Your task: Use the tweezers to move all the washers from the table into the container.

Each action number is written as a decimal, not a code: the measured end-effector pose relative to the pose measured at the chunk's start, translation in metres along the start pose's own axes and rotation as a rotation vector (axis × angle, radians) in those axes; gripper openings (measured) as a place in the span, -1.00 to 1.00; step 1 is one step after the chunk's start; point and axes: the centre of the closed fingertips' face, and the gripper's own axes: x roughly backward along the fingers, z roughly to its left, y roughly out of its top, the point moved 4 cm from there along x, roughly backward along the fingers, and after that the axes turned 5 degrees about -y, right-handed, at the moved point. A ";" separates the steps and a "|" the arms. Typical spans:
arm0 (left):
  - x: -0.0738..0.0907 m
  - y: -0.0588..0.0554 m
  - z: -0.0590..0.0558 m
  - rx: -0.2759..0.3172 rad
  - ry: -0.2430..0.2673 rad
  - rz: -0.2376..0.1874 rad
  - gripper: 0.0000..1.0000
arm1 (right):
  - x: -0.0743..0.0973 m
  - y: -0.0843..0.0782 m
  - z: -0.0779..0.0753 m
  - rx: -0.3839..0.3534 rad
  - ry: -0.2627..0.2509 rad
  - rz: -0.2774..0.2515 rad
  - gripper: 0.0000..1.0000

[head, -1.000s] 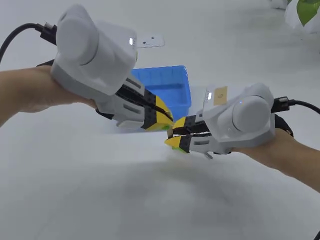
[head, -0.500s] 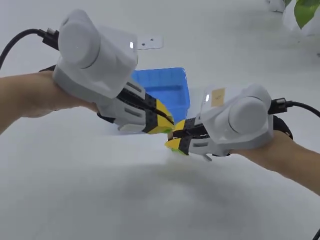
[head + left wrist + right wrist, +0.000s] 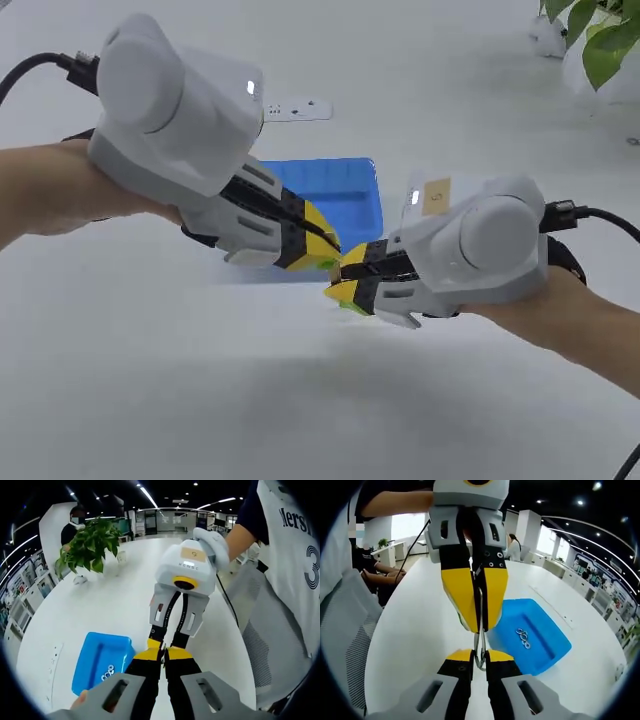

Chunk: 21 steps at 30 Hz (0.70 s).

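My two grippers meet tip to tip above the white table (image 3: 150, 380). The left gripper (image 3: 328, 258) comes in from the left, the right gripper (image 3: 338, 287) from the right. In the right gripper view thin metal tweezers (image 3: 480, 640) run from between the left gripper's (image 3: 480, 625) yellow jaws down into the right gripper's (image 3: 479, 657) jaws. Both sets of jaws are shut on them. Just behind the grippers stands a blue container (image 3: 345, 190), with several washers (image 3: 523, 637) inside it. The left gripper view shows the container (image 3: 95, 650) at lower left, beside the left gripper (image 3: 163, 654).
A white socket strip (image 3: 295, 110) lies on the table beyond the container. A potted plant (image 3: 590, 40) stands at the far right corner. A mesh chair (image 3: 345, 630) and seated people (image 3: 380, 567) are off the table's edge.
The head camera has tilted, so the picture has shifted. The grippers stay tip to tip by the container, and nothing was let go.
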 end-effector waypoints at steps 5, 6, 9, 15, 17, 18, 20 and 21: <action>0.012 0.006 -0.002 -0.012 0.018 -0.010 -0.87 | 0.004 0.013 -0.001 0.022 -0.008 -0.008 -0.79; 0.015 0.007 -0.003 -0.016 0.018 -0.012 -0.87 | 0.005 0.016 -0.001 0.032 -0.010 -0.012 -0.79; 0.023 0.011 -0.001 -0.026 0.025 -0.013 -0.87 | 0.007 0.024 -0.004 0.049 -0.017 -0.016 -0.79; 0.037 0.024 0.001 -0.070 0.052 -0.017 -0.87 | 0.012 0.042 -0.014 0.073 -0.045 -0.039 -0.79; 0.043 0.028 0.004 -0.077 0.061 -0.019 -0.87 | 0.013 0.047 -0.017 0.092 -0.054 -0.040 -0.79; 0.045 0.029 0.005 -0.080 0.063 -0.020 -0.87 | 0.013 0.050 -0.019 0.097 -0.058 -0.042 -0.79; 0.050 0.032 0.009 -0.094 0.075 -0.019 -0.87 | 0.014 0.055 -0.024 0.105 -0.064 -0.046 -0.79; 0.053 0.032 0.011 -0.099 0.078 -0.019 -0.87 | 0.013 0.058 -0.028 0.110 -0.069 -0.050 -0.79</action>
